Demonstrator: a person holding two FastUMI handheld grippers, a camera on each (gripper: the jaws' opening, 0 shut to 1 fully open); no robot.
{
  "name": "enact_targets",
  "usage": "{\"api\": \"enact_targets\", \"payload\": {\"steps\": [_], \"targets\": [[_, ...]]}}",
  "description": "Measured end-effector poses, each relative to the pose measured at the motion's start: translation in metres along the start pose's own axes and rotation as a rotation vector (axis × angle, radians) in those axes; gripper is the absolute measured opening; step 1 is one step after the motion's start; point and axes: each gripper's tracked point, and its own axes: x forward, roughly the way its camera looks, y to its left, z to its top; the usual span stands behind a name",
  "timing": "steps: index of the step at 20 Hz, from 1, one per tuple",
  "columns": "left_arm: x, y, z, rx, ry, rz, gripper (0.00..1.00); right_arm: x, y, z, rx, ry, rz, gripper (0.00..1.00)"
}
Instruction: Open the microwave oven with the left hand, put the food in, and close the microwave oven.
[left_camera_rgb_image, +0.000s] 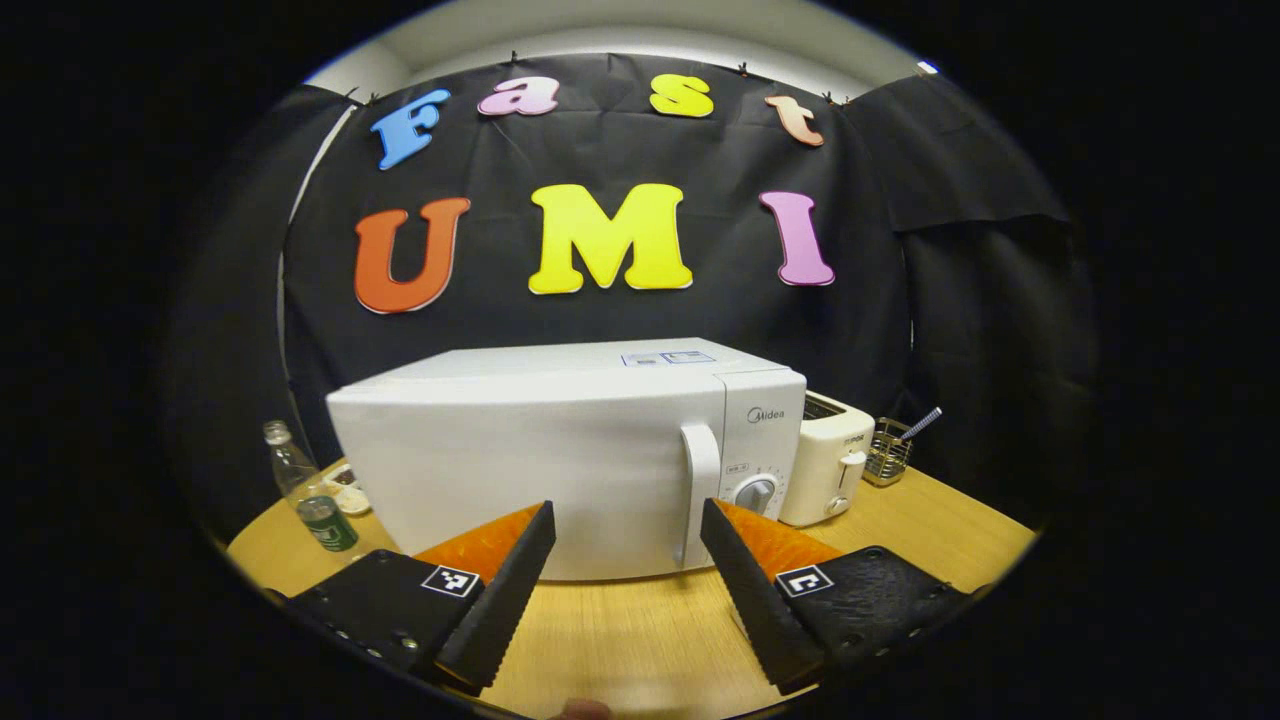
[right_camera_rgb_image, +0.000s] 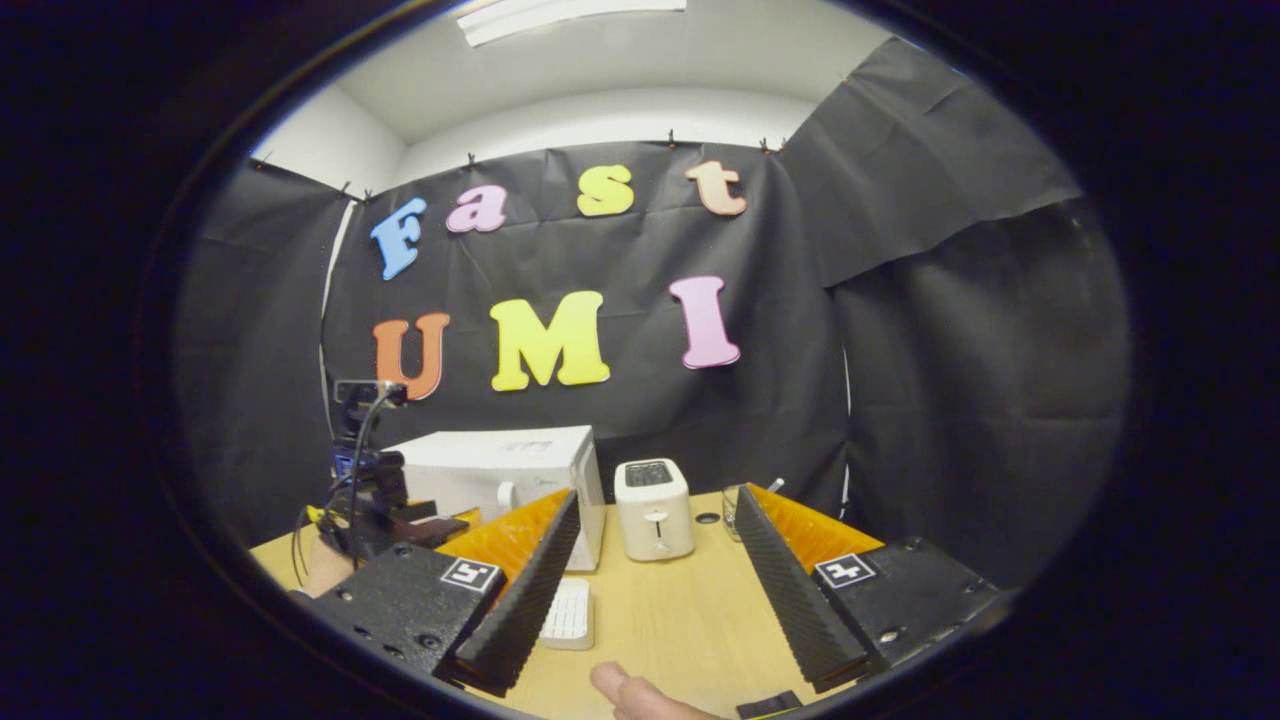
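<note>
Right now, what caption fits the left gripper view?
Open left gripper faces the closed white microwave, toaster beside it.

Your left hand-held gripper is level, fingers spread wide, nothing between them. Your right hand-held gripper is the same: fingers wide apart, gripping nothing, raised off the bench. In the right gripper view, your left hand-held gripper sits off to the left, and a fingertip pokes in at the bottom edge.
</note>
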Motion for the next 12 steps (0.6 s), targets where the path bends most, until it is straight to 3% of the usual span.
{"api": "enact_targets", "payload": {"steps": [6,10,12], "targets": [[-0.112,0.032,0.056,0.005,-0.100,0.114,0.94,-0.033,0.025,0.015,-0.014,-0.026,0.025,0.99],[-0.167,0.039,0.078,-0.044,-0.134,0.082,0.94,-0.055,0.030,0.034,-0.053,-0.070,-0.010,0.99],[-0.190,0.063,0.082,-0.038,-0.132,0.158,0.95,-0.063,0.038,0.041,-0.063,-0.083,-0.010,0.99]]}}
